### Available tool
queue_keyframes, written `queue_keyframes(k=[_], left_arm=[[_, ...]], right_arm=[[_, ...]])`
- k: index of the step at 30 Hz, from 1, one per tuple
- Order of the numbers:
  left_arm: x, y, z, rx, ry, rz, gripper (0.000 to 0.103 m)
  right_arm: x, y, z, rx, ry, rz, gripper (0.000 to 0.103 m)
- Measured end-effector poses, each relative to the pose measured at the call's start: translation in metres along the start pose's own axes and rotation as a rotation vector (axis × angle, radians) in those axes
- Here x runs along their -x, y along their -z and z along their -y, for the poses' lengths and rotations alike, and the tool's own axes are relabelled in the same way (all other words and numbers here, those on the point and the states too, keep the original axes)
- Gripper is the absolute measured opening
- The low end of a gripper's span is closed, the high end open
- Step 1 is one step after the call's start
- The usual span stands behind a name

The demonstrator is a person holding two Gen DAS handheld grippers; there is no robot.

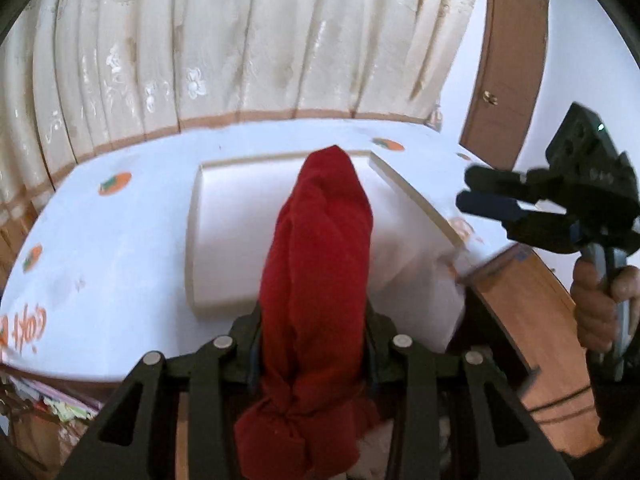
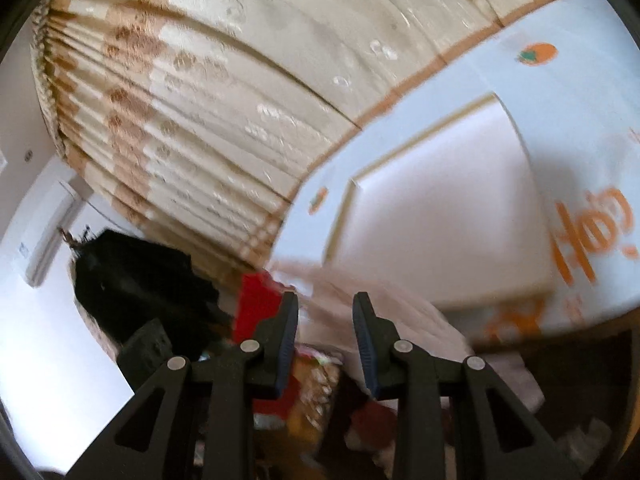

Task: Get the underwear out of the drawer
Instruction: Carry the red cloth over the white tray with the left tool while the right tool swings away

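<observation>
A rolled bundle of red underwear (image 1: 320, 264) stands up between the fingers of my left gripper (image 1: 314, 320), which is shut on it above the table. The bundle's lower end hangs below the jaws. My right gripper (image 1: 492, 196) hovers to the right, held by a hand (image 1: 596, 308). In the right wrist view the right gripper (image 2: 326, 312) is open, with nothing between its blue pads. The red underwear (image 2: 256, 300) and the dark left gripper (image 2: 136, 280) show blurred at the lower left there. Drawer contents (image 2: 316, 376) lie dim below the fingers.
A table with a white cloth printed with orange fruit (image 1: 120, 240) carries a flat white board (image 1: 232, 240). Cream curtains (image 1: 240, 40) hang behind it. A wooden door (image 1: 504, 80) is at the right, and a wooden furniture edge (image 1: 528, 320) runs below the right gripper.
</observation>
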State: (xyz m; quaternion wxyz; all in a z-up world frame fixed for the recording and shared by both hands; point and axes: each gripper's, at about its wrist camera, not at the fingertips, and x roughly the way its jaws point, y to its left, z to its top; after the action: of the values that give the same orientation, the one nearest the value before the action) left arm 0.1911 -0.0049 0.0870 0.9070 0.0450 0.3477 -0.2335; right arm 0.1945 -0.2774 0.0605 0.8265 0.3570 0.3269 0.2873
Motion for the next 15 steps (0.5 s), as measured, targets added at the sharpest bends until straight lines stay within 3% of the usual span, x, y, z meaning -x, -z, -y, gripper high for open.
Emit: queue_keyframes(k=[2,4,6,9,12,14,15], left_arm=[[-0.019,-0.012,-0.004,-0.007,-0.025,-0.004,0.037],[-0.041,-0.021,-0.012,-0.004,-0.080,-0.025,0.037],[-0.053,-0.023,-0.018,0.008,-0.081,-0.037,0.037],[-0.057,-0.021,-0.026,0.037,-0.049,-0.047,0.037],[-0.045,-0.019,-0.026,0.026,-0.044,-0.023,0.037],[-0.034,-0.017,-0.028,0.021,-0.047,-0.007,0.037],[-0.031,-0.017,-0.028,0.022,-0.049,-0.003,0.037]], right_arm=[[-0.014,-0.015,-0.008,0.038,0.012,0.028,0.032],[-0.032,-0.026,-0.008,0.066,0.085,0.026,0.032],[-0.039,-0.029,-0.005,0.083,0.114,0.011,0.032],[-0.039,-0.021,-0.002,0.106,0.077,-0.039,0.032],[-0.037,-0.001,-0.004,0.165,-0.042,-0.145,0.035],[-0.044,0.021,-0.007,0.240,-0.089,-0.248,0.047],[-0.050,0.035,-0.008,0.296,-0.084,-0.301,0.060]])
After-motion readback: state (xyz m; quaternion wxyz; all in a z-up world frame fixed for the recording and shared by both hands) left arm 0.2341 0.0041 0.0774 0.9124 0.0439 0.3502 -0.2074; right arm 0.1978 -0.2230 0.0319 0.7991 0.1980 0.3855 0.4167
